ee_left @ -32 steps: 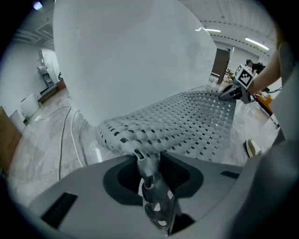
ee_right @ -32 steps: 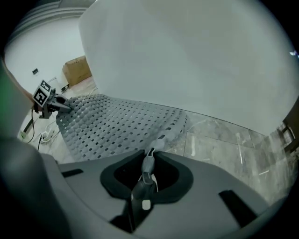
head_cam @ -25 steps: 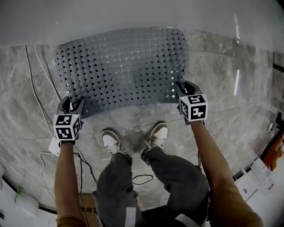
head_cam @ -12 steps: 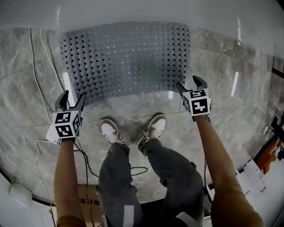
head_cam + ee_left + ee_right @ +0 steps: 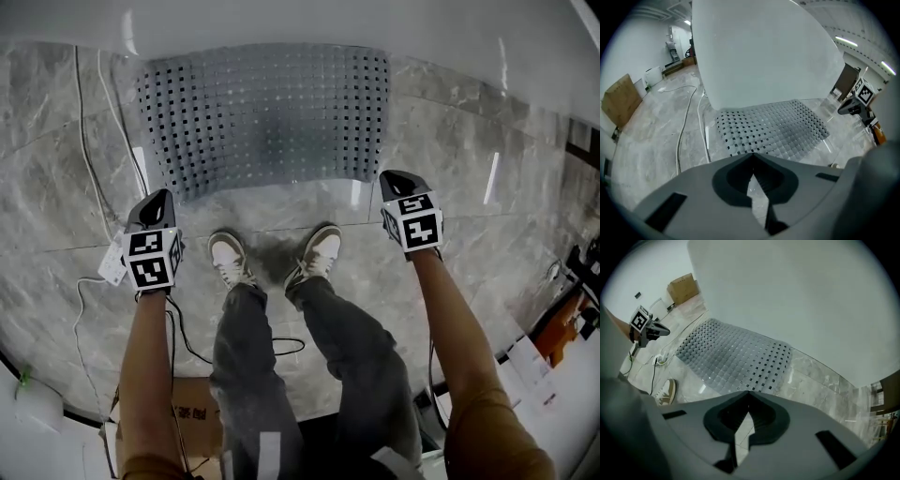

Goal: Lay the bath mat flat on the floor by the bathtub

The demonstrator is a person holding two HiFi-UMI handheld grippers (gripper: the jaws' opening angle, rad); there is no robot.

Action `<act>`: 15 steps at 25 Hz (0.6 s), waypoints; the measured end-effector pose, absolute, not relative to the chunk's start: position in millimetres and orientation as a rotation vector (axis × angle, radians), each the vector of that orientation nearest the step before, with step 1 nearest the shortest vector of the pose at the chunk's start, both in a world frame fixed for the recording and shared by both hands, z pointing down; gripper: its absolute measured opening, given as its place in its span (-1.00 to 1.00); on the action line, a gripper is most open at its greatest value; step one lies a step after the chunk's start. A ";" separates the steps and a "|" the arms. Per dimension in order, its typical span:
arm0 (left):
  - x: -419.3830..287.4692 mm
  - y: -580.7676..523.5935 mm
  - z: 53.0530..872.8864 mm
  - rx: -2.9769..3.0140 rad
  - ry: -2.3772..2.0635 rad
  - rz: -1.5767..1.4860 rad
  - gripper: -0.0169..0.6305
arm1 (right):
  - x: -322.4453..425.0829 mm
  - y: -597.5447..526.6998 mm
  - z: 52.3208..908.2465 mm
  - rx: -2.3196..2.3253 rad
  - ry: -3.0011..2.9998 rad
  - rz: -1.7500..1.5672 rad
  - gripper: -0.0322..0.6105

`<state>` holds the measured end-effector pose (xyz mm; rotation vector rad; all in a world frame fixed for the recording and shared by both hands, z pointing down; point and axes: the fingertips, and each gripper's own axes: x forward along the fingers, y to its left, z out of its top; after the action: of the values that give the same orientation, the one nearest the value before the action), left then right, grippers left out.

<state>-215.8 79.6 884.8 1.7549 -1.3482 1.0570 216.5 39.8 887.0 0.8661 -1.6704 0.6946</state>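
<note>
Grey-trousered legs end in pale sneakers on a marble floor. On either side of the feet, bare arms hold the left hand-held gripper and the right hand-held gripper, both pointing steeply down. Each has just clenched its jaws together on nothing, clear of the mat. Just beyond them the grey perforated bath mat lies flat on the floor. Its far edge reaches the foot of the white bathtub.

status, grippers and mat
Left gripper shut, empty. Right gripper shut, empty. Mat flat on floor by tub. Cables left of mat.
</note>
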 end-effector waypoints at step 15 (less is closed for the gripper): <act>-193.0 79.2 765.5 1.752 -1.350 1.059 -0.93 | 186.8 50.7 765.0 0.830 -1.708 0.696 -0.89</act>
<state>-193.0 79.2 765.5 1.7522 -1.3501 1.0588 186.8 50.7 765.0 0.8300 -1.7079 0.6965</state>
